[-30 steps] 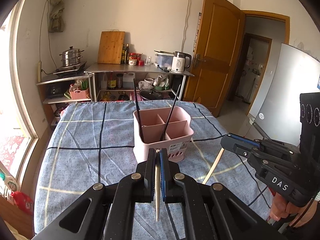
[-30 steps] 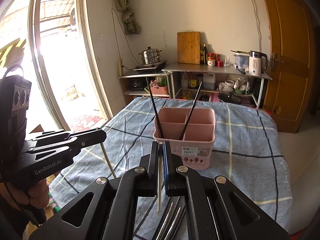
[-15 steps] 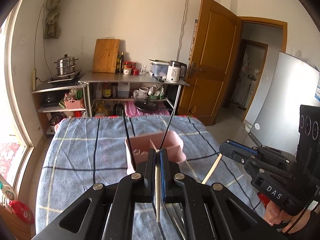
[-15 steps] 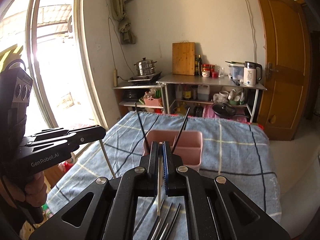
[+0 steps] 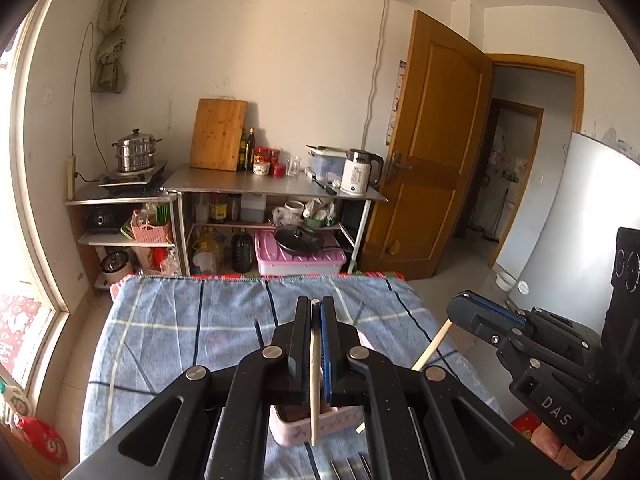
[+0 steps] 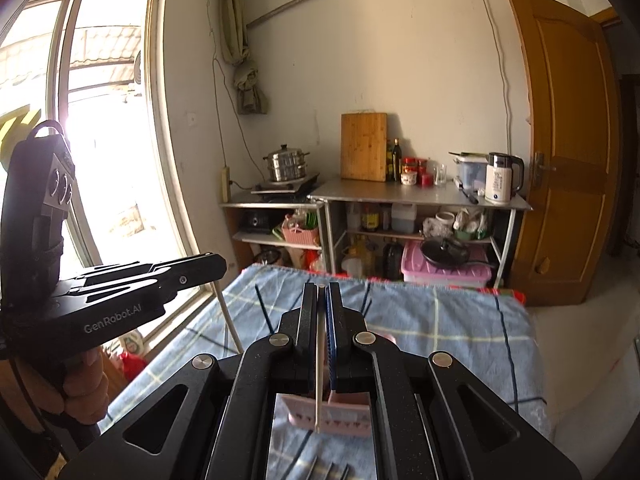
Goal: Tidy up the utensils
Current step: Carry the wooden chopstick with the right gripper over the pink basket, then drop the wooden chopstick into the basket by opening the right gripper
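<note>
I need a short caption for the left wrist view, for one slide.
Left gripper shut on a light wooden chopstick above the pink utensil holder, on a blue checked cloth.

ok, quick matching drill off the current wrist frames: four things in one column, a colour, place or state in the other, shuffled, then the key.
Things:
1. left gripper
2. utensil caddy
3. cutting board
4. kettle

Descriptions:
A. leaning against the wall
B. pink, on the blue checked cloth
C. white, at the steel table's door end
D. shut on a light wooden chopstick

Pairs: 1-D, 2-B, 3-A, 4-C
</note>
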Available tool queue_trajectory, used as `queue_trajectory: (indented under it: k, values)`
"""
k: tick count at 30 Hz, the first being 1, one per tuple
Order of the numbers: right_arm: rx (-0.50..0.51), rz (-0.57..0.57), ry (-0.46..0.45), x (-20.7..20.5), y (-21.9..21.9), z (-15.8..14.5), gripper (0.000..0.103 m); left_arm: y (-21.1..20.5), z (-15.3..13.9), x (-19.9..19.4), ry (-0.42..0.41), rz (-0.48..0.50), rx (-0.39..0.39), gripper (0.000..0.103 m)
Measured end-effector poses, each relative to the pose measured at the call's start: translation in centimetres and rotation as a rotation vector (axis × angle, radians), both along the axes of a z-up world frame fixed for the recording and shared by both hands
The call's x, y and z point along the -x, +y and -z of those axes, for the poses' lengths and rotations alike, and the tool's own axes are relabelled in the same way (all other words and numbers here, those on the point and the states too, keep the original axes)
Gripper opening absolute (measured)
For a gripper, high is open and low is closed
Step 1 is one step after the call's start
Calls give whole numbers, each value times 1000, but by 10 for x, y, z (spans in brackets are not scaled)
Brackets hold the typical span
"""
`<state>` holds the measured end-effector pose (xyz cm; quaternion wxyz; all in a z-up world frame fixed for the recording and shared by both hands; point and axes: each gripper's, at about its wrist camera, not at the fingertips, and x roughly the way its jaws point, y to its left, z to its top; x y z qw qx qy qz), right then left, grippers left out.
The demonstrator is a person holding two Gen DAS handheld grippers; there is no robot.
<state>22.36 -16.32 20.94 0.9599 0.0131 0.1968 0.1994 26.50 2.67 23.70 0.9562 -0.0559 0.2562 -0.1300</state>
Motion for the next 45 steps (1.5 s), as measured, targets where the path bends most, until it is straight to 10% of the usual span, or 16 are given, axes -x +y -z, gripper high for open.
queue_trajectory:
  k: [45]
  values:
    - [19, -39, 149, -57, 13, 64, 7, 16, 84, -35, 95, -41, -28, 8]
